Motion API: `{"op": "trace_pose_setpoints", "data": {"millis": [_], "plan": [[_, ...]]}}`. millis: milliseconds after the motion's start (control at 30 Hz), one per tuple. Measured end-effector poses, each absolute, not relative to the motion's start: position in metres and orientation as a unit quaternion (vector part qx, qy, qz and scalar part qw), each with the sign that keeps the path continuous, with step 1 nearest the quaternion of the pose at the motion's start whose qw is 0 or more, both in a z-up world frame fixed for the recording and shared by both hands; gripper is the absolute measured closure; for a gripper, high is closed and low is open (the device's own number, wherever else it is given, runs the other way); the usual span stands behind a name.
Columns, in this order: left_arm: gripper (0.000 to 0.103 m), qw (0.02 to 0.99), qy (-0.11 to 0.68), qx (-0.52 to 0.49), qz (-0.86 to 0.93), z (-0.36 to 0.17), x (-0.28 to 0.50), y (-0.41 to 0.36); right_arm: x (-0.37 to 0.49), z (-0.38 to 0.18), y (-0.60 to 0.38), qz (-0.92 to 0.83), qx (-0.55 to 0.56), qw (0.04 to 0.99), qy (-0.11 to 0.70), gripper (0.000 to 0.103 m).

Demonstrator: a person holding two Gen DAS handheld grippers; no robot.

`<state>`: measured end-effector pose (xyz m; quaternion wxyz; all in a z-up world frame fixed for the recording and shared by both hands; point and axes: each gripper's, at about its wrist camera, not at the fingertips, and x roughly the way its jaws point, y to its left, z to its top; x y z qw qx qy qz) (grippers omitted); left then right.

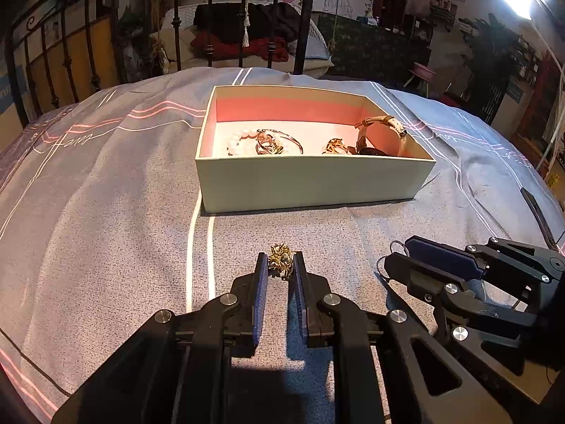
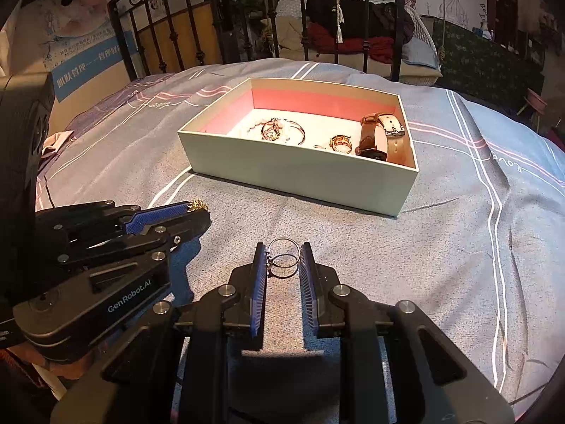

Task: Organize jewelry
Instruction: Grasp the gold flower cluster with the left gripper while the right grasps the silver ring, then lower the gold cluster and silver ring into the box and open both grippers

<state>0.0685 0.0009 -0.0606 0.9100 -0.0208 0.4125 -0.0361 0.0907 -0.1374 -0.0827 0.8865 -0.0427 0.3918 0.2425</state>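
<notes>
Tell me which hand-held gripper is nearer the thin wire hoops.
Right. The right hand-held gripper has the thin wire hoops between its pads; the left hand-held gripper, beside it, is shut on the gold ornament.

The open box (image 2: 300, 176) lay on the bedspread (image 2: 459, 247), at twelve o'clock from both grippers. Inside it, a bangle (image 2: 282, 130) and beads (image 1: 240, 141) sat toward nine o'clock, a small ring (image 2: 340, 143) at the middle, and a watch (image 2: 383, 137) at three o'clock against the side wall. The left gripper (image 1: 281, 265) stood at nine o'clock of the right gripper (image 2: 283, 261), just beside it. A spiky brooch (image 1: 280, 259) sat between the left one's pads, a hoop earring (image 2: 282, 258) between the right one's. A metal bedframe (image 2: 303, 17) stood behind the box.
</notes>
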Motion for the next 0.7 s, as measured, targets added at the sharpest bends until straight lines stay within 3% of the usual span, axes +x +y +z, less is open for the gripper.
{"op": "trace_pose_setpoints", "data": {"millis": [333,700], "plan": [[0.089,0.919,0.39,-0.015,-0.053,-0.037,0.077,-0.006,0.103,-0.066,-0.14,0.237,-0.039,0.9,0.365,0.082],[0.089,0.933,0.356,-0.028,-0.053,0.004,0.143,0.001,0.167,-0.033,-0.134,0.222,-0.037,0.916,0.331,0.082]]}}
